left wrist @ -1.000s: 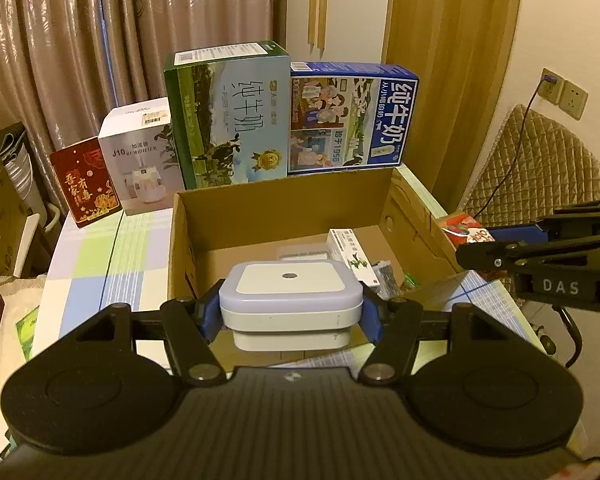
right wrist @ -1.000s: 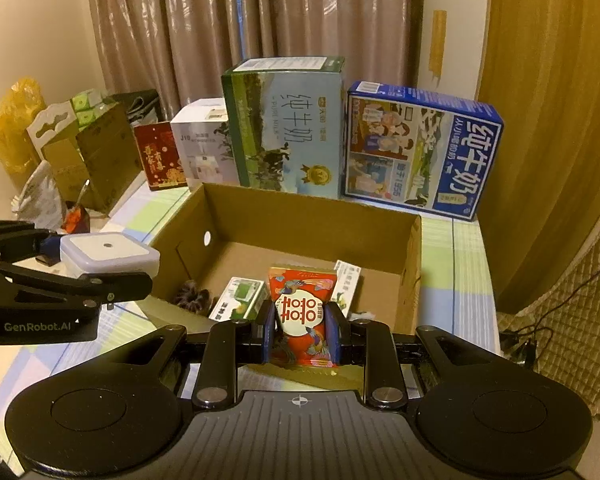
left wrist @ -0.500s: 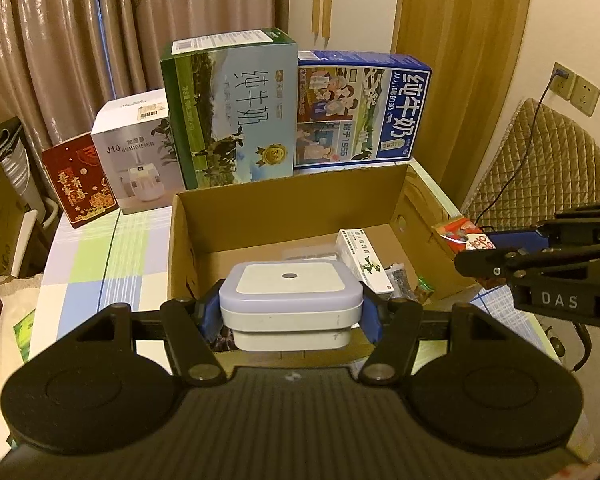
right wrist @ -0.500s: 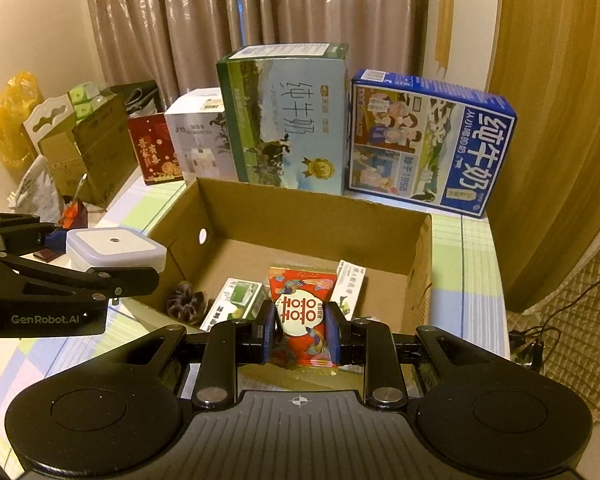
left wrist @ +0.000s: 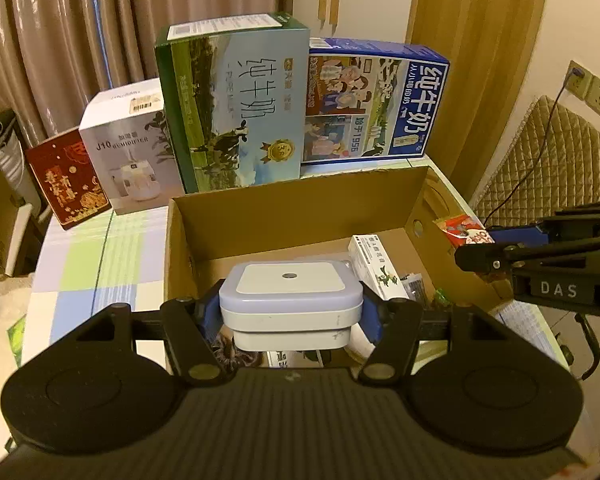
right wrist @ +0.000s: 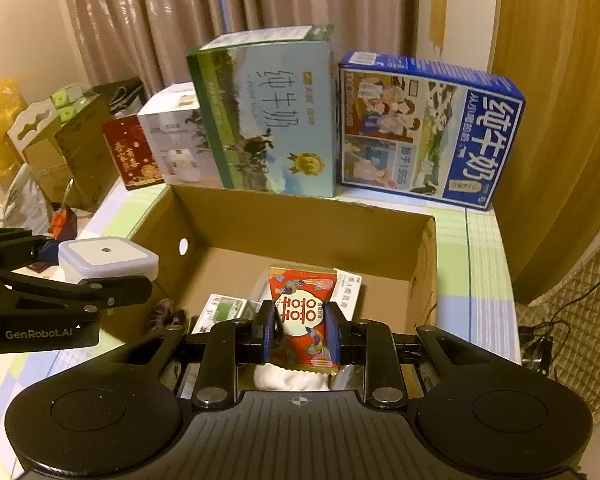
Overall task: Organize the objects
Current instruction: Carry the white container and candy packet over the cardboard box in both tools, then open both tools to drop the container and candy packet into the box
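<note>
- Your left gripper (left wrist: 291, 314) is clenched on a white container (left wrist: 290, 300): square, rounded corners, smooth plastic, a small dark dot on the lid. It hangs over the near left part of the cardboard box (left wrist: 292, 208).
- Your right gripper (right wrist: 303, 330) is clenched on a red packet (right wrist: 303, 316) (glossy foil, crimped edges, a white disc with red characters), held over the near side of the same box.
- On the box floor lie small white cartons (left wrist: 374, 266) and a dark fuzzy item (right wrist: 166, 312).
- Behind the box stand a green milk carton (left wrist: 236, 108), a blue milk carton (left wrist: 374, 100), a white appliance box (left wrist: 128, 148) and a red tin (left wrist: 66, 178), all on a checked tablecloth (left wrist: 96, 264).
</note>
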`<state>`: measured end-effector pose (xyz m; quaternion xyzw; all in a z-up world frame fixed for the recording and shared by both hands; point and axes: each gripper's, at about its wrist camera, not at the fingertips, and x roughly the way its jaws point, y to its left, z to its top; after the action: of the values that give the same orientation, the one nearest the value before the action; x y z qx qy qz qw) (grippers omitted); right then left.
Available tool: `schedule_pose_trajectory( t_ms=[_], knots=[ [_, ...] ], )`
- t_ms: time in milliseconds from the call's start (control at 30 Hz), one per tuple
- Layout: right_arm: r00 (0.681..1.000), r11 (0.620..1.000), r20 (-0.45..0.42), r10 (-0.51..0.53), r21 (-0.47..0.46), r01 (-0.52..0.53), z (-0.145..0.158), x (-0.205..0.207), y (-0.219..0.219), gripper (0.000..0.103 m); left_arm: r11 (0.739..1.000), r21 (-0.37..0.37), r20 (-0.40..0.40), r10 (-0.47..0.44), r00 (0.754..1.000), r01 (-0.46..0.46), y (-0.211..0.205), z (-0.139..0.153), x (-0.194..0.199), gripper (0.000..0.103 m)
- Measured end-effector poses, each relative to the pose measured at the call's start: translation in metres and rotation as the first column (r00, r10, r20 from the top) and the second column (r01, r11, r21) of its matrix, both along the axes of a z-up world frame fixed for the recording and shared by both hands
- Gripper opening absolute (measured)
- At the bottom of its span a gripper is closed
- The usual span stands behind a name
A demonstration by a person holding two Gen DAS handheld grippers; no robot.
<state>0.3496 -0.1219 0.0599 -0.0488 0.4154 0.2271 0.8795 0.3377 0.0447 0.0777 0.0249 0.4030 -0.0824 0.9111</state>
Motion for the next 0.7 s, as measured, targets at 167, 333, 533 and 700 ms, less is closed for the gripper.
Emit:
schedule_pose_trajectory(
  t_ms=[167, 333, 533, 700],
  knots=[
    [1.0, 1.0, -0.022, -0.007, 0.007, 0.007, -0.008, 0.013, 0.001, 0.023, 1.0, -0.003, -0.018, 0.002, 1.0, -0.002, 0.0, -0.009, 0.016, 0.061],
    [0.999, 1.0, -0.033, -0.008, 0.004, 0.008, -0.015, 0.024, 0.003, 0.023, 1.0, -0.005, -0.033, 0.007, 0.999, -0.007, 0.0, -0.019, 0.028, 0.061],
    [0.999, 1.0, -0.04, -0.012, 0.004, 0.012, -0.022, 0.031, 0.002, 0.023, 1.0, 0.003, -0.039, 0.008, 0.999, -0.007, 0.0, -0.026, 0.037, 0.061],
    [0.999, 1.0, -0.048, -0.016, 0.01, 0.016, -0.027, 0.036, 0.003, 0.023, 1.0, 0.0, -0.044, 0.011, 0.999, -0.01, 0.001, -0.032, 0.043, 0.061]
  ],
)
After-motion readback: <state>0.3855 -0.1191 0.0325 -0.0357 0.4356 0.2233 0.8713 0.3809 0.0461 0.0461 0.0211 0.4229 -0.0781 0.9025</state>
